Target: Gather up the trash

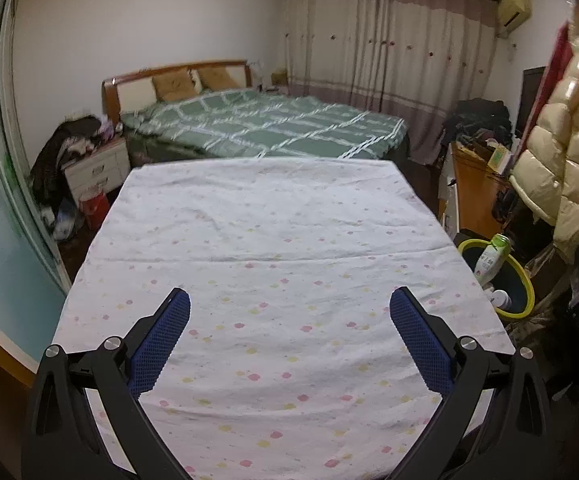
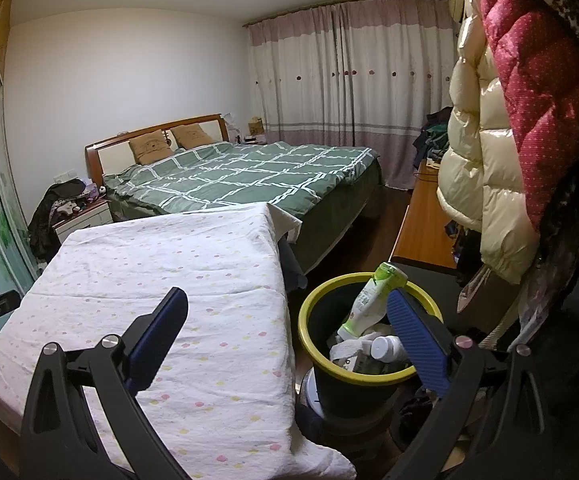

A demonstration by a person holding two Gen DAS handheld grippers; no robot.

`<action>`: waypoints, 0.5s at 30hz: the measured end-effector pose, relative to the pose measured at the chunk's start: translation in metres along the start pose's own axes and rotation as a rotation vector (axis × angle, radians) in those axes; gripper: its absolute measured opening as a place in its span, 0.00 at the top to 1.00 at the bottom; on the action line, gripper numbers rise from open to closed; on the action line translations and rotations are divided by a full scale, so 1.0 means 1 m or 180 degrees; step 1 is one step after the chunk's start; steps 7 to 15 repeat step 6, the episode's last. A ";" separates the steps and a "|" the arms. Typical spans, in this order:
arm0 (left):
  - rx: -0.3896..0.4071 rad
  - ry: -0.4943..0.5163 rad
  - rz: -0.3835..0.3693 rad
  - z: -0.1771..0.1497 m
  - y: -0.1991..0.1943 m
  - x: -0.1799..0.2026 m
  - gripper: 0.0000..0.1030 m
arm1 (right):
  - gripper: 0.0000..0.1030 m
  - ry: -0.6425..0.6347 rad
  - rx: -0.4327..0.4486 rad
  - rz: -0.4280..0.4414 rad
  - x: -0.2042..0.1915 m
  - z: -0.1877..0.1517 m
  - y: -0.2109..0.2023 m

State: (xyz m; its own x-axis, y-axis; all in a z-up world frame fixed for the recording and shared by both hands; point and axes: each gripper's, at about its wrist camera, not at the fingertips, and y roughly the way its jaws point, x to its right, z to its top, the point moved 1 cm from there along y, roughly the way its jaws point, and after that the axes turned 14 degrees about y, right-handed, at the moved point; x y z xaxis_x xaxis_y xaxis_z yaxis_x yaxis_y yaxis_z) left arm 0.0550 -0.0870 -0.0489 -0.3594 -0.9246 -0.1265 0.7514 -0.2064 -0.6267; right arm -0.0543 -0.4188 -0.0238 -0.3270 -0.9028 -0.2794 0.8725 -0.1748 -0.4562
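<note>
Beside the table (image 2: pixel 193 264), a yellow-rimmed dark bin (image 2: pixel 309 344) — bottle (image 2: pixel 369 300), crumpled paper (image 2: pixel 349 348) inside — both tools (image 1: pixel 289 308) (image 2: pixel 285 312) agape, empty.

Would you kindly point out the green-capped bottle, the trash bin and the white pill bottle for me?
green-capped bottle (image 2: pixel 365 300): right wrist view, on its white label.
trash bin (image 2: pixel 309 344): right wrist view, on its yellow rim's left side.
white pill bottle (image 2: pixel 385 349): right wrist view, on its white cap.

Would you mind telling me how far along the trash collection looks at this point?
Mostly done, it seems: the bin beside the table already holds a green-capped bottle, a small white bottle and crumpled paper. Nothing is in hand; the left tool and right tool are both open. No trash shows on the tablecloth.
</note>
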 end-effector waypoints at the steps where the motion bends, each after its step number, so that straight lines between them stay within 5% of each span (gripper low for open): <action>1: -0.0050 -0.0057 -0.0025 0.002 0.006 -0.007 0.05 | 0.07 -0.0026 -0.0020 0.0036 -0.004 0.000 0.002; 6: -0.0137 -0.0113 0.0256 0.012 0.045 -0.042 0.05 | 0.06 -0.0101 -0.0310 0.0287 -0.030 0.005 0.041; 15: -0.0137 -0.0113 0.0256 0.012 0.045 -0.042 0.05 | 0.06 -0.0101 -0.0310 0.0287 -0.030 0.005 0.041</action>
